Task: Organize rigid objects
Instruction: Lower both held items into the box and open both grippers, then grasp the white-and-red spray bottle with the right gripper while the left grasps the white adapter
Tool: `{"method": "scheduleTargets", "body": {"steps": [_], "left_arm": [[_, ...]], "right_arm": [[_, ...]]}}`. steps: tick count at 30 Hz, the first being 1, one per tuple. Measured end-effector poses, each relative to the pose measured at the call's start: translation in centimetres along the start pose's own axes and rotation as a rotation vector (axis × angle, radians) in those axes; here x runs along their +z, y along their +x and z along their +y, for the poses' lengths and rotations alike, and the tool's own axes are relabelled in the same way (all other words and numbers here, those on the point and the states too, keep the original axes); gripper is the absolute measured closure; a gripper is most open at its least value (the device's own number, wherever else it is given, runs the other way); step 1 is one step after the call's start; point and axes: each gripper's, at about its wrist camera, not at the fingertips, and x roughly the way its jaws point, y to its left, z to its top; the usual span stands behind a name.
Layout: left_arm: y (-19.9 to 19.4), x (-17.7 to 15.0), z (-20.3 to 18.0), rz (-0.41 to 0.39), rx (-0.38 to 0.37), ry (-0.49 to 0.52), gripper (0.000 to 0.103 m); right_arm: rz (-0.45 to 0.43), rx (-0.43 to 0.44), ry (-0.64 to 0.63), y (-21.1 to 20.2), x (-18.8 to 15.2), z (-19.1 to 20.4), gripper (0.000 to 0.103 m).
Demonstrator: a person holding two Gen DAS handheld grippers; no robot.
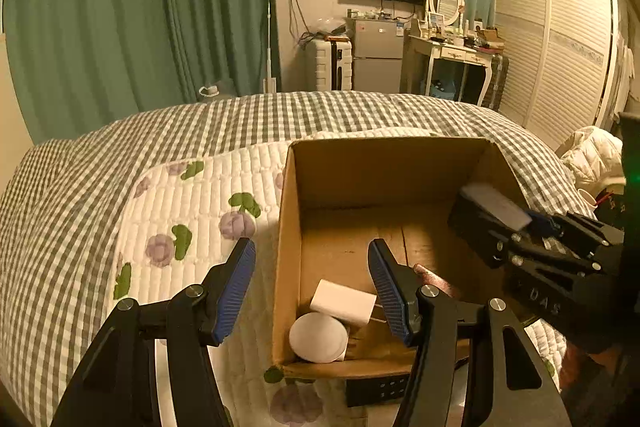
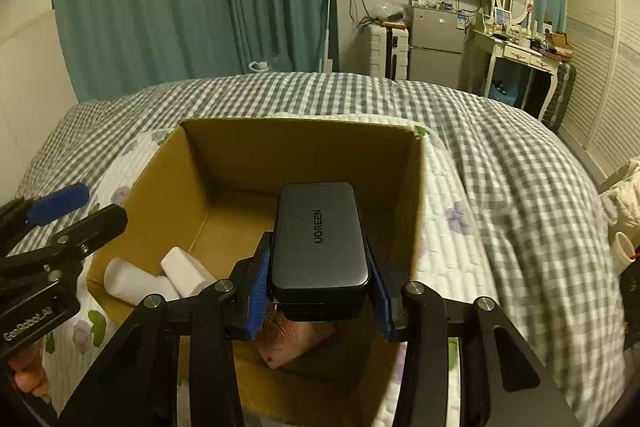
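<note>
An open cardboard box (image 1: 286,227) (image 2: 416,195) stands on the bed. Inside lie a white round container (image 1: 318,337) (image 2: 128,281), a white block (image 1: 342,303) (image 2: 182,271) and a pinkish-brown object (image 2: 292,341) (image 1: 434,279). My right gripper (image 2: 320,301) (image 1: 532,223) is shut on a dark grey UGREEN power bank (image 2: 320,243) (image 1: 480,215) and holds it over the box's right half. My left gripper (image 1: 312,287) (image 2: 56,209) is open and empty, straddling the box's left wall near its front corner.
The bed has a grey checked cover (image 1: 280,115) and a white floral quilt (image 1: 180,211). A black remote-like object (image 1: 376,389) lies in front of the box. A white jacket (image 1: 592,155) and a cup (image 2: 622,251) sit at the right.
</note>
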Motion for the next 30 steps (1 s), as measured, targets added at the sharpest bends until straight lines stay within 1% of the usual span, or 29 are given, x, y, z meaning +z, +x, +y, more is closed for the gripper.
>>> {"method": "scheduleTargets", "body": {"steps": [2,4,7,10,17,19,21,23,25,27,28,30], "left_arm": [[-0.2,-0.2,0.0,0.000,-0.001,-0.002,0.042],[-0.8,-0.2,0.1,-0.004,-0.004,-0.002,0.042],[-2.4,-0.1,0.4,-0.012,-0.004,-0.008,0.042],[-4.6,-0.4,0.4,-0.023,-0.007,-0.018,0.042],[-10.7,-2.1,0.0,-0.040,-0.022,-0.023,0.042],[-12.2,-2.9,0.0,-0.046,-0.029,-0.027,0.042],[-13.5,-4.1,-0.2,-0.046,-0.021,-0.011,0.042],[-14.0,-5.2,0.0,-0.043,-0.012,-0.016,0.042],[-14.3,-6.5,0.2,-0.034,-0.023,-0.032,0.042],[-14.0,-7.7,0.0,-0.023,-0.028,-0.033,0.041],[-13.6,-8.3,0.0,-0.018,-0.017,-0.029,0.038],[-12.7,-9.6,-0.2,-0.007,-0.004,-0.015,0.030]], "right_arm": [[-0.013,0.004,0.013,-0.2,0.3,-0.1,0.054],[-0.016,0.028,0.018,-0.8,0.6,-0.1,0.054],[-0.019,0.007,-0.022,-2.8,1.0,-0.1,0.054],[-0.019,-0.003,-0.041,-5.6,0.9,-0.1,0.048],[-0.027,-0.023,-0.048,-13.0,-0.4,0.7,0.048],[-0.031,-0.016,-0.047,-15.0,-1.3,1.0,0.048],[-0.025,-0.017,-0.052,-16.5,-2.4,1.5,0.048],[-0.009,-0.013,-0.046,-17.4,-3.9,2.0,0.048],[0.013,-0.012,-0.031,-17.6,-5.5,2.3,0.047],[0.053,-0.009,-0.031,-17.2,-7.5,2.7,0.044],[0.068,-0.009,-0.039,-16.8,-8.4,2.9,0.040],[0.108,-0.021,-0.072,-15.6,-10.1,3.4,0.038]]}}
